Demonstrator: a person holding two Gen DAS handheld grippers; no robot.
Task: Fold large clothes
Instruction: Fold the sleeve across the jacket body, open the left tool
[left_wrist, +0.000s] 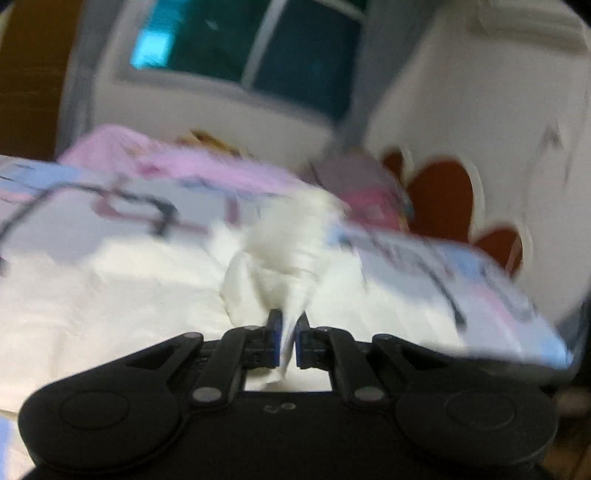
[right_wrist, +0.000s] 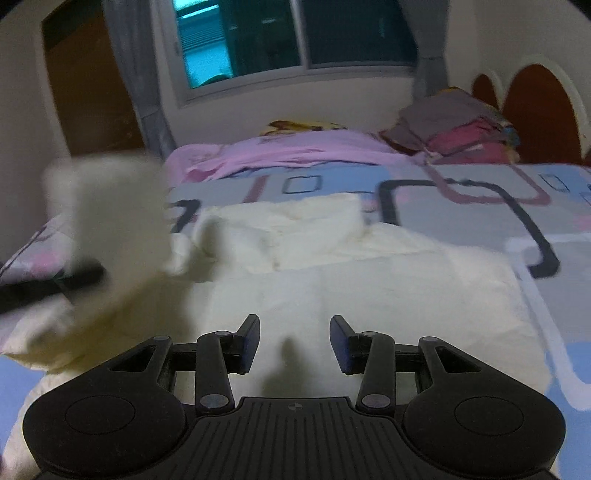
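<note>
A large cream-white garment (right_wrist: 351, 280) lies spread on the patterned bed (right_wrist: 480, 192). In the left wrist view my left gripper (left_wrist: 289, 321) is shut on a bunched fold of the white garment (left_wrist: 291, 243), which rises lifted and twisted in front of the fingers. The view is blurred by motion. In the right wrist view my right gripper (right_wrist: 294, 328) hovers over the flat part of the garment, open, with nothing between its fingers. At the left of that view a lifted, blurred flap of the garment (right_wrist: 107, 206) hangs with the dark left gripper arm (right_wrist: 51, 282) beneath it.
A pink garment (right_wrist: 295, 151) lies across the far side of the bed. A pile of folded clothes (right_wrist: 454, 129) sits at the far right by the red-and-white headboard (right_wrist: 535, 110). A window (right_wrist: 295, 37) and a brown door (right_wrist: 88, 85) stand behind.
</note>
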